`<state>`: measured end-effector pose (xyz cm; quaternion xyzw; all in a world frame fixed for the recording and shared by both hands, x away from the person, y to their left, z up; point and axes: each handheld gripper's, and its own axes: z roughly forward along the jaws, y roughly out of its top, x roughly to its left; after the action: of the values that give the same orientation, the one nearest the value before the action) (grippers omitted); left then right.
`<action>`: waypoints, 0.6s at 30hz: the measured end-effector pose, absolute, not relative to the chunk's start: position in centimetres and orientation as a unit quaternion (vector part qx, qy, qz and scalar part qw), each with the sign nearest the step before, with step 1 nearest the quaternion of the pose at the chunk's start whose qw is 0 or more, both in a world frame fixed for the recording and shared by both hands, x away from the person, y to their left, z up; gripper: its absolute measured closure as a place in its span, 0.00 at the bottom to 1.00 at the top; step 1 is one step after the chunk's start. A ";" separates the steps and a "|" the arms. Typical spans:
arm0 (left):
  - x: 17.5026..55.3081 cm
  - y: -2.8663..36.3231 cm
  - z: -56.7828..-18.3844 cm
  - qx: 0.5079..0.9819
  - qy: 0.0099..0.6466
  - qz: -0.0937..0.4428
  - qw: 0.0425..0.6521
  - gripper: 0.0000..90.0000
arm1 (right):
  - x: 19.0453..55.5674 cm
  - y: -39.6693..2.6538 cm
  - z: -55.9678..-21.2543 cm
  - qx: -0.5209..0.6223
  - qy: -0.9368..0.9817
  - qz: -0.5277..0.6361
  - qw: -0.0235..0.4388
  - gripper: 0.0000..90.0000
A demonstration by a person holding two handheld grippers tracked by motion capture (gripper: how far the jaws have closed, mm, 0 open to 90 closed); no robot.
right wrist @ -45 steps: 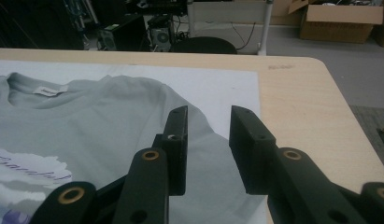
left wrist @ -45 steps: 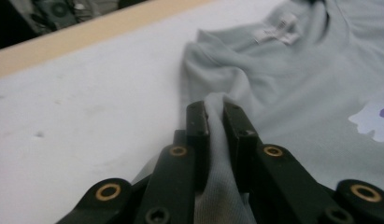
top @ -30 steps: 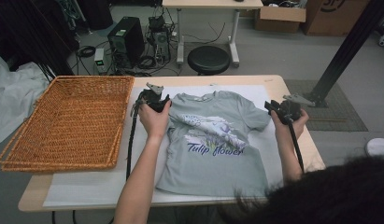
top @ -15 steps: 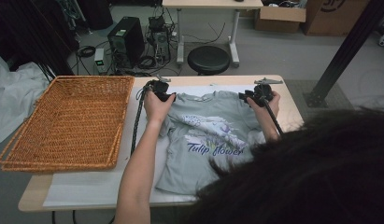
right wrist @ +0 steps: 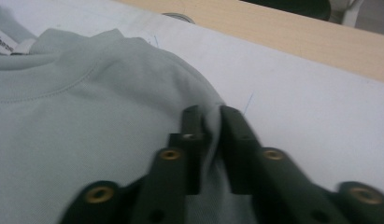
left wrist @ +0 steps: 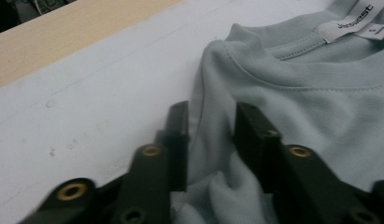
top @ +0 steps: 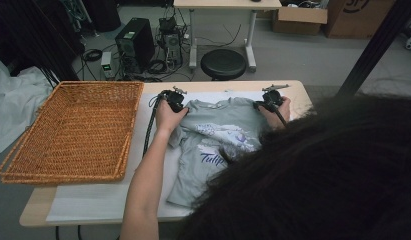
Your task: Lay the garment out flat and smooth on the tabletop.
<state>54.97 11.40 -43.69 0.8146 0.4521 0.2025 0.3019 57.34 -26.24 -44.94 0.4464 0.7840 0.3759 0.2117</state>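
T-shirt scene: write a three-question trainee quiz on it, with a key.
1. True or false: the wicker basket holds the T-shirt.
2. What does the right gripper pinch between its fingers?
A. the neck label
B. the shirt's shoulder fabric
C. the basket rim
3. Which word on the shirt's print is readable in the high view?

Key:
1. False; the shirt lies on the white mat beside the basket.
2. B; the left gripper has closed on the other shoulder.
3. "Tulip".
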 end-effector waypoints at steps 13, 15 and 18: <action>55.8 11.7 -43.7 0.806 0.459 0.243 0.285 0.62 | 56.8 -27.1 -43.0 0.451 0.756 0.405 0.246 0.97; 55.8 11.8 -43.7 0.805 0.462 0.232 0.290 0.60 | 56.7 -27.0 -42.8 0.446 0.758 0.405 0.248 0.97; 55.8 12.0 -43.7 0.806 0.467 0.209 0.298 0.69 | 56.6 -27.0 -42.7 0.447 0.756 0.408 0.248 0.97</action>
<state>55.81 11.99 -43.69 0.8060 0.4668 0.2090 0.2979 56.62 -27.02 -42.72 0.4470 0.7564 0.4082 0.2480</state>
